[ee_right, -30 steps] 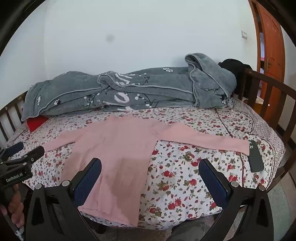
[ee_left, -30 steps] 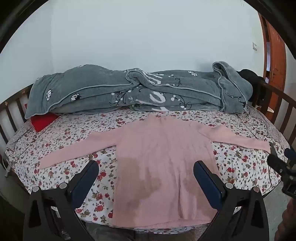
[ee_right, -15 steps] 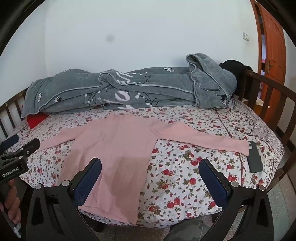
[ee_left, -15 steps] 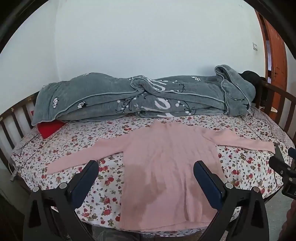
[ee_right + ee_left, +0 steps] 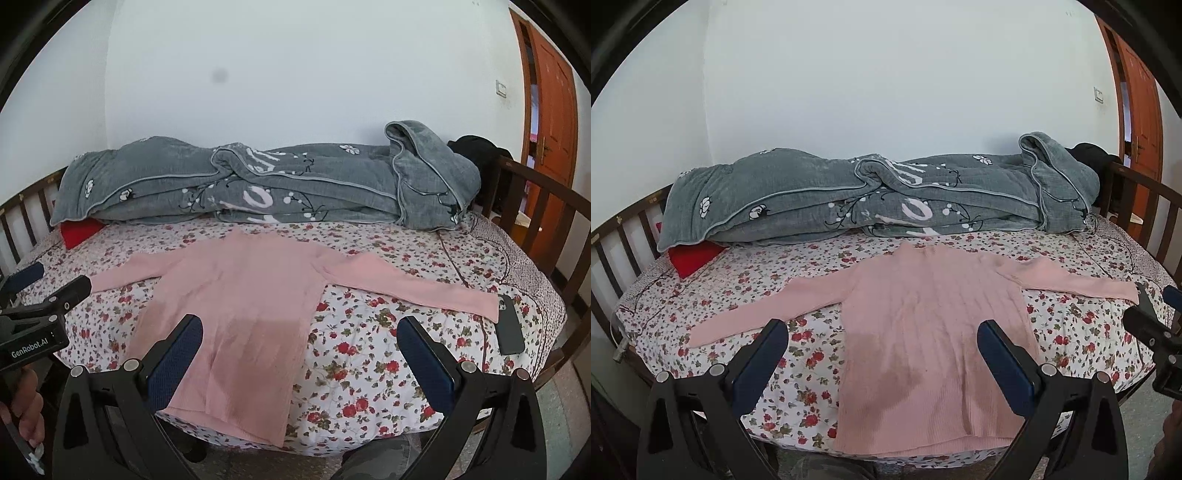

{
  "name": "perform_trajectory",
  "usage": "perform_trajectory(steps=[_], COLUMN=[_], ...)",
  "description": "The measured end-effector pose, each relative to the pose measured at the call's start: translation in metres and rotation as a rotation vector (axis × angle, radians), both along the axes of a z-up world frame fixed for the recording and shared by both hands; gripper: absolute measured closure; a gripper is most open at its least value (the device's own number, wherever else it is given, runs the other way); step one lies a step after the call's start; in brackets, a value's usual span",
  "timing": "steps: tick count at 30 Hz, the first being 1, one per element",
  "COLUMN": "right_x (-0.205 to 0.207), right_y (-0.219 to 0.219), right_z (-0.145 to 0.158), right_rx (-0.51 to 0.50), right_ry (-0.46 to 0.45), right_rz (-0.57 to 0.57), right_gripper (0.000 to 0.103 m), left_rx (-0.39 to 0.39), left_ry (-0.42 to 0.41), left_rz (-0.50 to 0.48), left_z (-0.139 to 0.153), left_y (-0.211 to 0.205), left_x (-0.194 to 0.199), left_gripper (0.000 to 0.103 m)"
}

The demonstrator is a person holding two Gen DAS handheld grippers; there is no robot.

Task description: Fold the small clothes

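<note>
Both hand-held grippers open and empty; pink sweater flat on the bed.

I see the left hand-held gripper (image 5: 882, 360) with its jaws spread wide, nothing between its blue pads (image 5: 759, 363), held above the near edge of the bed (image 5: 820, 373) over the sweater's hem. The right hand-held gripper (image 5: 301, 363) is equally wide and empty, over the right half of the hem and the floral sheet beside it. The pink sweater (image 5: 240, 317) lies flat, hem toward me, collar toward the wall, both sleeves stretched out sideways; a darker patch marks its lower front. A dark phone (image 5: 509, 325) lies just beside the right sleeve's cuff. Behind the sweater, a grey quilt (image 5: 886, 195) is bundled along the wall, with a red item (image 5: 692, 256) showing under its left end.
</note>
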State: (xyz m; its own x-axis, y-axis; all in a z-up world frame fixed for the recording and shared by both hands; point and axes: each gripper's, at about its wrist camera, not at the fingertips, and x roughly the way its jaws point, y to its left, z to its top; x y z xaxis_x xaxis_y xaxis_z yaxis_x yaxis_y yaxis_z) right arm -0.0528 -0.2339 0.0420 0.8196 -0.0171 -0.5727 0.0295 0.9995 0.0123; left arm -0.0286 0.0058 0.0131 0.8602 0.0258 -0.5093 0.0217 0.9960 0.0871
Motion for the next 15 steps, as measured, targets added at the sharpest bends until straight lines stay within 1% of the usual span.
perform_trajectory(steps=[5, 15], right_x=[-0.0020, -0.0023], right_y=[-0.0031, -0.0041], right_z=[0.0030, 0.0029], right_rx=[0.029, 0.040], right_ry=[-0.003, 0.002], right_rz=[-0.003, -0.002], right_gripper=[0.000, 0.000], left_rx=[-0.008, -0.026], left_ry=[-0.006, 0.002], left_rz=[-0.002, -0.007], left_z=[0.0007, -0.0004], left_y=[0.0008, 0.0019], left_x=[-0.0021, -0.0042], left_gripper=[0.000, 0.000])
